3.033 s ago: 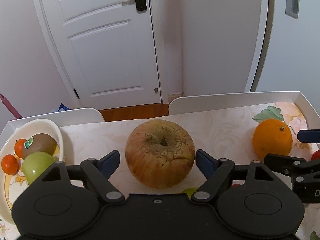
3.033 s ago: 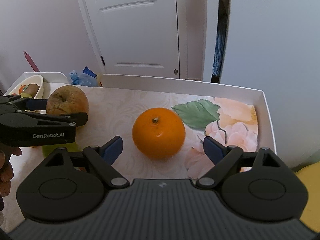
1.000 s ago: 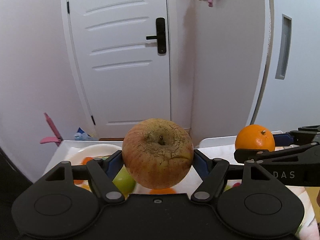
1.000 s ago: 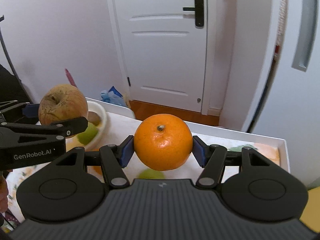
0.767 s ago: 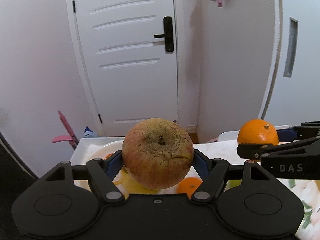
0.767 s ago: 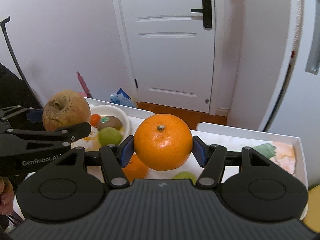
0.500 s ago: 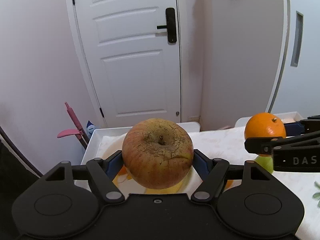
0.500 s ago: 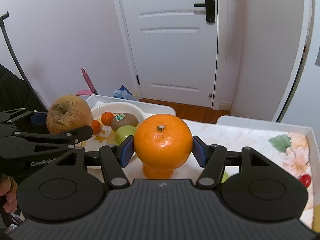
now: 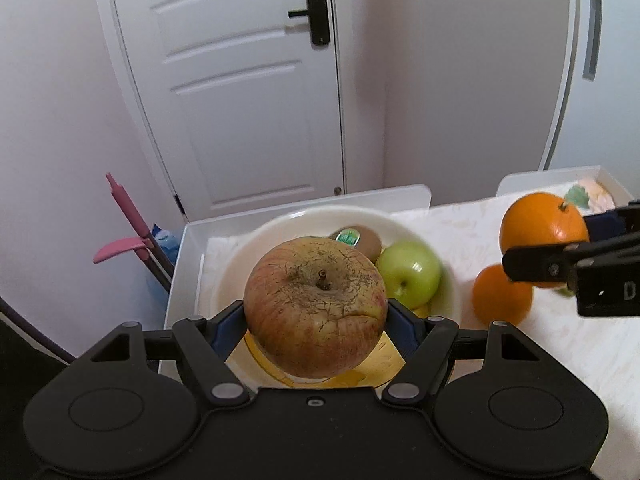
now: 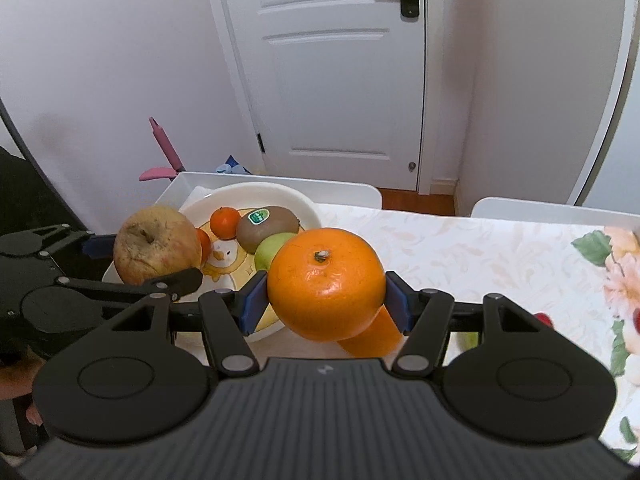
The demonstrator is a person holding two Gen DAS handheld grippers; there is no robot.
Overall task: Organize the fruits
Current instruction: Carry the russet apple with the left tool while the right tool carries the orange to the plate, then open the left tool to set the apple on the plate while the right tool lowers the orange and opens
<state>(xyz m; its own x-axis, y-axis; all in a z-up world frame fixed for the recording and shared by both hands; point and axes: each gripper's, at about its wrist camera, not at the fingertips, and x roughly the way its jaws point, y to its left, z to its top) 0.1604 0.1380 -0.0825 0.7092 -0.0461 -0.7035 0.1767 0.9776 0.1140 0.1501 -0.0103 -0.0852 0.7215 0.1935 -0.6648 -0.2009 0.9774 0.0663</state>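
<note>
A big wrinkled red-brown apple (image 9: 316,304) hangs over the white bowl (image 9: 240,264), with my left gripper (image 9: 316,320) shut on it. The same apple (image 10: 156,246) shows at the left of the right wrist view, above the bowl's (image 10: 304,204) near rim. My right gripper (image 10: 326,298) is shut on a large orange (image 10: 326,284), held in the air just right of the bowl; that orange (image 9: 542,228) also appears at the right of the left wrist view. In the bowl lie a kiwi (image 10: 266,222), a green apple (image 9: 408,272) and small tangerines (image 10: 225,222).
A second orange (image 9: 502,294) rests on the flowered tablecloth (image 10: 480,256) right of the bowl. A white tray wall (image 9: 304,200) rings the table's far edge. A pink tool (image 9: 128,216) leans beyond the left edge, below a white door (image 9: 240,80).
Both grippers have carried their fruit leftward and lower, toward the bowl. The apple now hangs over the bowl, and the orange is beside its right rim. Both grips are unchanged.
</note>
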